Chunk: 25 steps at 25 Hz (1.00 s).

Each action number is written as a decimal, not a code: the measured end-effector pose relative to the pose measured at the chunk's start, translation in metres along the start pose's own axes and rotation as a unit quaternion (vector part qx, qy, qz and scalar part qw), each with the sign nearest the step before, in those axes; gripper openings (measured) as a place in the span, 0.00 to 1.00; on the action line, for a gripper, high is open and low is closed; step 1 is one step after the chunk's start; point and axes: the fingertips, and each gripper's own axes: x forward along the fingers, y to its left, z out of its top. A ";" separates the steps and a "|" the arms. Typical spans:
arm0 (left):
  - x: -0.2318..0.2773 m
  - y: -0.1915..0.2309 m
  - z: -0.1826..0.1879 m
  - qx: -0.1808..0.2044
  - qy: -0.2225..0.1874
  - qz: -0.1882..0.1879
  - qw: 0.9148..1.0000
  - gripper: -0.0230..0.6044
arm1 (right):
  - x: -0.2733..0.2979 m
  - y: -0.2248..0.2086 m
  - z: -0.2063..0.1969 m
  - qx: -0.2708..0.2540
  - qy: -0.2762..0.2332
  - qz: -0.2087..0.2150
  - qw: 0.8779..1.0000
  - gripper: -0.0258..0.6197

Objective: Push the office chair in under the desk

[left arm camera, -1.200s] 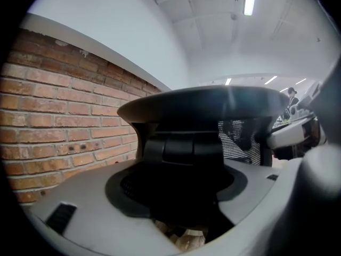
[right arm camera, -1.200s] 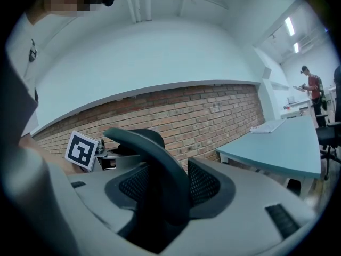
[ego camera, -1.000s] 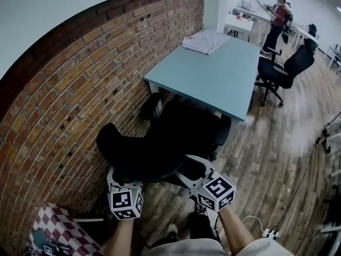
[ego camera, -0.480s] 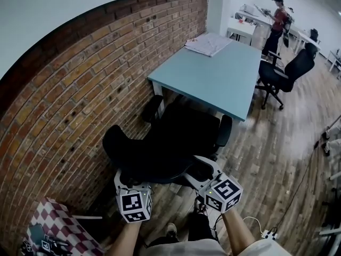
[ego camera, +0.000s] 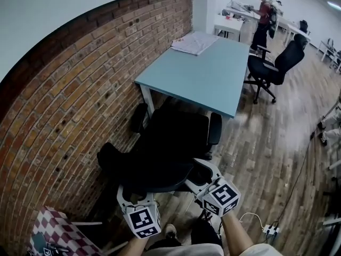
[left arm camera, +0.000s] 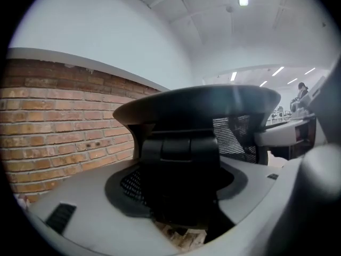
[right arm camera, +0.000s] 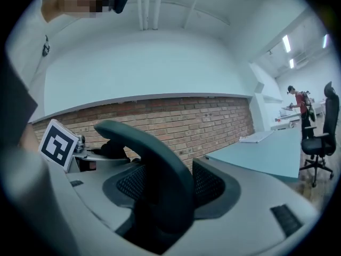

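Observation:
The black office chair [ego camera: 170, 143] stands with its seat partly under the light-blue desk [ego camera: 202, 73], its back towards me. My left gripper [ego camera: 130, 191] is at the left of the backrest's top rim. In the left gripper view, my left gripper [left arm camera: 178, 196] has its jaws closed on a black part of the chair's back [left arm camera: 181, 159]. My right gripper [ego camera: 196, 170] is at the rim's right side. In the right gripper view, the curved rim [right arm camera: 154, 153] runs between the jaws of my right gripper [right arm camera: 165, 196], which have just been opening, and a gap shows beside the rim.
A brick wall [ego camera: 69, 89] runs along the left. Papers [ego camera: 193, 42] lie on the desk's far end. A second office chair [ego camera: 272, 68] and a person [ego camera: 262, 15] are beyond the desk. A power strip [ego camera: 269, 230] with a cable lies on the wooden floor.
The chair has rolled towards the desk, and its armrests now sit near the desk's edge. Both grippers followed it, still at the backrest's rim.

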 end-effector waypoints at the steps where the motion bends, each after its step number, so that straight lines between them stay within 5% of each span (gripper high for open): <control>1: 0.001 -0.003 0.001 -0.002 0.000 0.004 1.000 0.57 | 0.000 -0.003 0.000 0.000 0.001 0.004 1.000 0.43; 12: 0.016 -0.033 0.011 -0.012 -0.010 0.060 0.998 0.55 | 0.002 -0.046 0.006 -0.002 0.007 0.042 0.999 0.44; 20: 0.050 -0.038 0.017 -0.012 -0.006 0.056 0.998 0.54 | 0.017 -0.070 0.006 -0.012 0.048 0.117 0.992 0.44; 25: 0.067 -0.031 0.020 -0.009 -0.013 0.049 0.999 0.55 | 0.026 -0.073 0.008 0.006 0.043 0.121 0.992 0.44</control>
